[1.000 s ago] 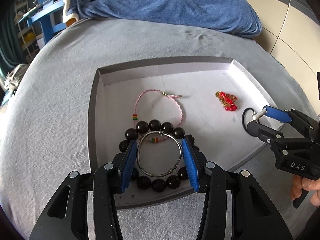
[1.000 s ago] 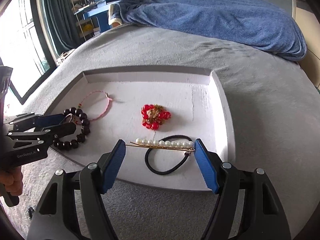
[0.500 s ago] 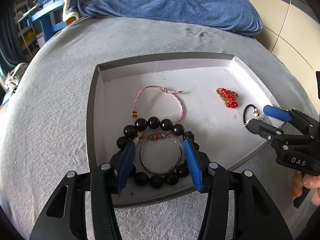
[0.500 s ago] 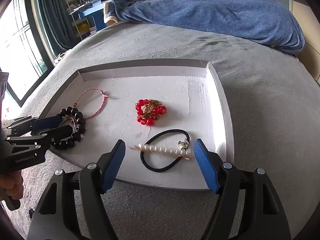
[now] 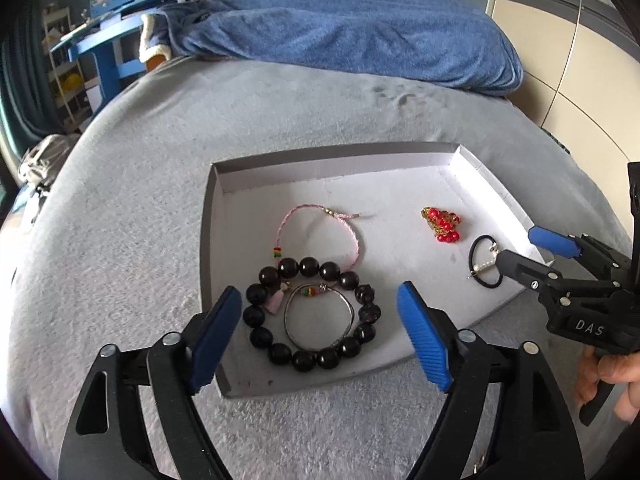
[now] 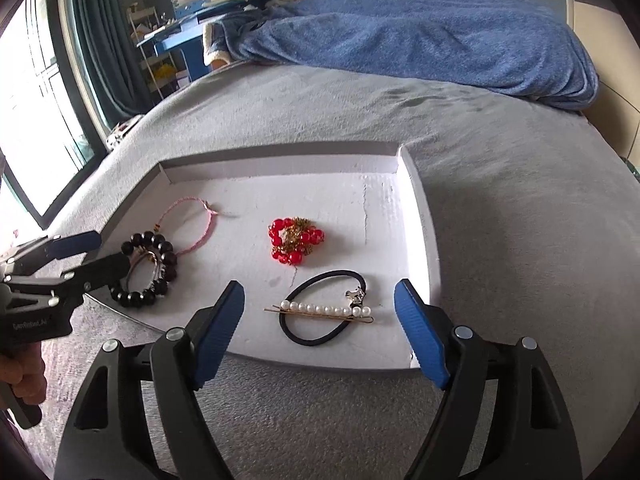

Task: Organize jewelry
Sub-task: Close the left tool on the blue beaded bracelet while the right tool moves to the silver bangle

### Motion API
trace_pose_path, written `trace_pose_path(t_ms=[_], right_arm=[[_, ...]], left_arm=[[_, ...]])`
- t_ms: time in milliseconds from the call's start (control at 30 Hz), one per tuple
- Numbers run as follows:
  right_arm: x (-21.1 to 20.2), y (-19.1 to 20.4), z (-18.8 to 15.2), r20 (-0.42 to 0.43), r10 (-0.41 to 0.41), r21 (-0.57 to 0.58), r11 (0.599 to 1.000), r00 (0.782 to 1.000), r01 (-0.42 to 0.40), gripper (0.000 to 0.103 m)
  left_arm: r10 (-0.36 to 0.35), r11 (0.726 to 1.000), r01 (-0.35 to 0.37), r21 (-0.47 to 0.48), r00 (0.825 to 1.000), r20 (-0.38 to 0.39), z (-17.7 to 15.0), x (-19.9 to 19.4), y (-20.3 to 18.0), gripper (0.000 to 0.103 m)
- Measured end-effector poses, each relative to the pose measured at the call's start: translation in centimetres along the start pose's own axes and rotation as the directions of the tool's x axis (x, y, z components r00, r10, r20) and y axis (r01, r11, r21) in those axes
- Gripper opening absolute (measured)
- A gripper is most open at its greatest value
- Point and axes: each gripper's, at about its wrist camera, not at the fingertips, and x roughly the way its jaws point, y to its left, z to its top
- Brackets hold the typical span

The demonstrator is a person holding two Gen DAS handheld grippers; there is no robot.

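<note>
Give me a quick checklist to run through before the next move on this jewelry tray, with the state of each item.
1. Left gripper empty, jaws opening: ok.
2. Right gripper empty, jaws opening: ok.
3. Silver bangle lies inside the dark bead bracelet, released: ok.
4. Pearl hairpin rests across the black hair tie in the tray: ok.
5. Red bead piece clear of both grippers: ok.
6. Jewelry left outside the tray: cannot tell.

Both tongs (image 5: 318, 336) (image 6: 318, 332) opening, empty.
</note>
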Motion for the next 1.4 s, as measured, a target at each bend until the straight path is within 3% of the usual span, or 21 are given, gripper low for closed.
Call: trace_pose_path(t_ms=[300, 500, 933, 1200, 1400], right_arm=[[-2.9, 1.8, -1.7, 0.019, 0.002, -0.040, 0.999, 1.000, -0.001, 0.079], [-4.3, 2.9, -3.7, 0.016, 0.032, -0.007, 0.999, 0.999, -0.032, 0.079], [-6.6, 3.6, -8.3, -0.006, 0.036, 0.018, 0.999, 0.999, -0.036, 0.079], [-7.2, 3.8, -10.3, -0.027, 0.044, 0.035, 0.998, 0.999, -0.043, 0.079], [-7.2, 4.7, -11.0, -0.040, 0.057, 0.014, 0.998, 0.998, -0.056, 0.079]], left_arm=[[0.005, 1.000, -0.005, 0.003, 1.000, 0.003, -2.2, -3.0, 0.0, 0.083], [-0.024, 0.998, 0.023, -0.054, 1.000, -0.009, -4.9, -5.3, 0.7, 0.083], [-0.024, 0.999, 0.023, -0.028, 0.999, -0.037, -11.2, -8.4, 0.4, 0.082], [-0.078, 0.997, 0.078, -0.007, 0.992, -0.102, -14.2, -8.4, -0.3, 0.069], [-0.128, 0.992, 0.127, -0.016, 0.983, -0.133, -15.3, -8.7, 0.0, 0.065]])
